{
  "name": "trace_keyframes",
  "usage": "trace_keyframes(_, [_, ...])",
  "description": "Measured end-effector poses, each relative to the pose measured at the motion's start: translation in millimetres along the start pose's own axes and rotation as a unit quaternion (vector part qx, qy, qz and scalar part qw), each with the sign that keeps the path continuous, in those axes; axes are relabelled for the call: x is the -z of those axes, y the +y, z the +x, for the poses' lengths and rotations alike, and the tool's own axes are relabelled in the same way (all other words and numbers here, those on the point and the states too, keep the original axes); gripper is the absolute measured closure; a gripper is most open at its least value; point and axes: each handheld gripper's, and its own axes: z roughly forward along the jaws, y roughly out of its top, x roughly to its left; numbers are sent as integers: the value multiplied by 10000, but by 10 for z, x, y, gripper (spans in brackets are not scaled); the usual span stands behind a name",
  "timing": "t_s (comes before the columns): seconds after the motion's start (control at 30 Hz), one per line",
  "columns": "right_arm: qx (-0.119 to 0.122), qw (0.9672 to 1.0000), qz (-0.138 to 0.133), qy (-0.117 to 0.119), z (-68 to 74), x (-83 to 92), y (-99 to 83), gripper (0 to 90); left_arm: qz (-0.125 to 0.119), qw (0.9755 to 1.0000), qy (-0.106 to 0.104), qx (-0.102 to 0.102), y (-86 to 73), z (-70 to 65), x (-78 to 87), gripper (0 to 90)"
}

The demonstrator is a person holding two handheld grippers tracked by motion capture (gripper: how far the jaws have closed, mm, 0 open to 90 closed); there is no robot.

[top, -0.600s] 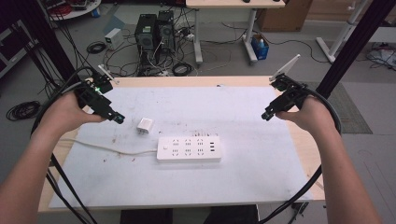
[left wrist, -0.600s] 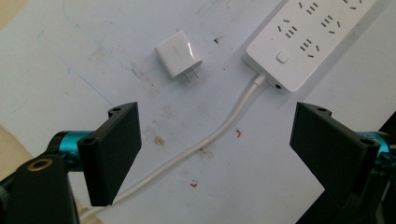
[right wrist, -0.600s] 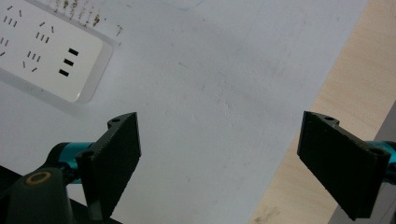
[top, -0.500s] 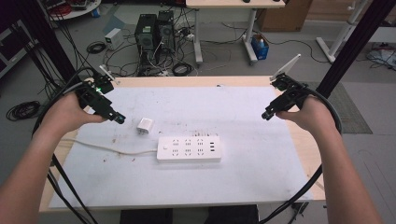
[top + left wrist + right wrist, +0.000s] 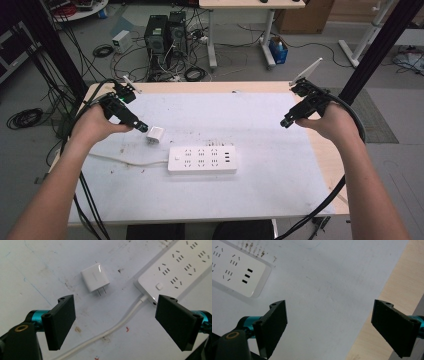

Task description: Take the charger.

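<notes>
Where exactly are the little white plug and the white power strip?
little white plug (image 5: 95, 277), left gripper view, on its flat top face.
white power strip (image 5: 202, 159), high view, middle of its socket face.

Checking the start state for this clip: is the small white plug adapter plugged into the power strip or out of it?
Out. The small white plug adapter lies loose on the table, prongs bare, apart from the white power strip.

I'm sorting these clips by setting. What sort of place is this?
Probably a lab or workshop: computer towers and loose cables lie on the floor behind a worktable, with black frame struts around it.
</notes>
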Motion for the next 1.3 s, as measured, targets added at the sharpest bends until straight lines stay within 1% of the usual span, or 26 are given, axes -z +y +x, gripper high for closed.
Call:
trace_keyframes(0.03, [7, 10000, -8, 16, 1, -16, 0, 129, 36, 9999, -13, 118, 33, 16, -151, 166])
trace_keyframes(0.07, [-11, 10000, -10, 27, 0, -27, 0, 129, 56, 9998, 1, 190, 44, 13, -202, 166])
trace_keyframes(0.2, [4, 10000, 14, 56, -11, -84, -3, 129, 124, 9994, 19, 335, 90, 25, -409, 166])
trace_keyframes(0.23, [-1, 10000, 21, 67, -11, -94, -2, 129, 144, 9989, 21, 435, 102, 25, -463, 166])
trace_keyframes(0.3, [18, 10000, -5, 72, -16, -113, -2, 129, 217, 9985, 62, 505, 125, 38, -563, 166])
trace_keyframes(0.4, [36, 10000, 5, 75, -11, -129, -3, 129, 289, 9976, 66, 627, 156, 61, -695, 166])
trace_keyframes(0.43, [34, 10000, -5, 84, -8, -134, -5, 129, 302, 9975, 83, 639, 167, 69, -732, 166])
trace_keyframes(0.5, [42, 10000, -12, 89, -10, -139, -9, 129, 336, 9966, 144, 731, 187, 75, -815, 167])
trace_keyframes(0.57, [42, 9999, 3, 96, -13, -149, -17, 129, 436, 9961, 168, 749, 203, 86, -902, 167])
trace_keyframes(0.63, [36, 9999, -5, 111, -20, -158, -27, 129, 451, 9954, 191, 819, 211, 96, -992, 167])
trace_keyframes(0.7, [30, 9999, -2, 115, -30, -162, -40, 129, 509, 9951, 197, 828, 218, 117, -1057, 169])
trace_keyframes(0.73, [29, 9999, -12, 109, -34, -166, -47, 129, 500, 9946, 214, 884, 218, 119, -1092, 169])
trace_keyframes(0.8, [22, 9999, -10, 123, -41, -172, -59, 129, 527, 9941, 215, 927, 217, 133, -1152, 173])
trace_keyframes(0.87, [22, 9999, -16, 136, -45, -179, -70, 129, 618, 9929, 343, 956, 221, 140, -1206, 183])
trace_keyframes(0.9, [29, 9999, -21, 138, -49, -183, -74, 129, 655, 9927, 374, 938, 221, 150, -1230, 184])
trace_keyframes(0.93, [-3, 9999, -12, 141, -48, -185, -78, 129, 679, 9921, 358, 994, 223, 155, -1254, 192])
trace_keyframes(1.0, [0, 9999, -12, 140, -54, -201, -88, 129, 699, 9911, 398, 1062, 229, 155, -1305, 210])
trace_keyframes(1.07, [10, 9999, 3, 156, -58, -217, -96, 129, 811, 9895, 518, 1078, 237, 154, -1347, 212])
trace_keyframes(1.1, [10, 9999, 8, 156, -59, -222, -100, 129, 841, 9885, 531, 1137, 237, 150, -1369, 234])
trace_keyframes(1.13, [12, 9999, 8, 156, -59, -227, -103, 129, 859, 9883, 505, 1151, 239, 158, -1385, 240])
trace_keyframes(1.17, [7, 9999, 7, 164, -62, -230, -105, 129, 871, 9875, 524, 1204, 239, 156, -1404, 241])
trace_keyframes(1.2, [13, 9999, 5, 165, -63, -234, -105, 129, 926, 9875, 577, 1139, 242, 156, -1419, 254])
trace_keyframes(1.23, [20, 9999, -2, 164, -62, -237, -104, 129, 948, 9870, 609, 1145, 241, 157, -1434, 269])
trace_keyframes(1.27, [33, 9999, -6, 165, -64, -241, -103, 129, 970, 9862, 593, 1205, 239, 160, -1451, 282])
trace_keyframes(1.3, [33, 9999, -3, 166, -62, -243, -102, 129, 1015, 9859, 593, 1191, 240, 167, -1462, 298])
